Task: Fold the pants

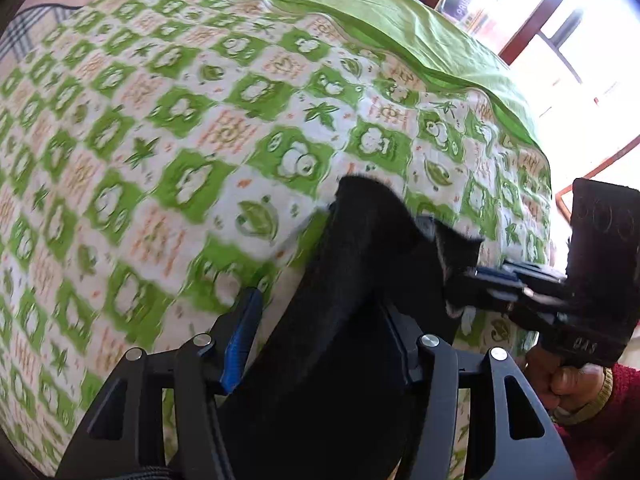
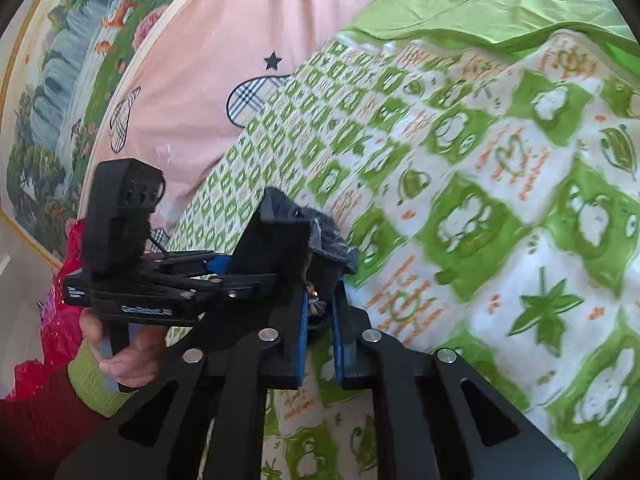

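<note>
The black pants (image 1: 352,260) hang in a bunched fold above the bed. In the left wrist view they run down between the fingers of my left gripper (image 1: 320,300). Its jaws stand wide, and the blue pad (image 1: 240,340) on one side shows bare beside the cloth. My right gripper (image 1: 460,284) comes in from the right and pinches a corner of the cloth. In the right wrist view my right gripper (image 2: 322,292) has its blue pads close together on a dark wad of the pants (image 2: 328,232). The left gripper (image 2: 280,232) is side-on just beyond it.
A quilt (image 1: 160,160) with a green and white pattern covers the bed. A plain green sheet (image 1: 400,20) lies along its far side and a pink cover (image 2: 220,60) with plaid shapes beyond it. A bright window (image 1: 580,60) is at the right. A person's hand (image 1: 568,384) in a red sleeve holds the right gripper.
</note>
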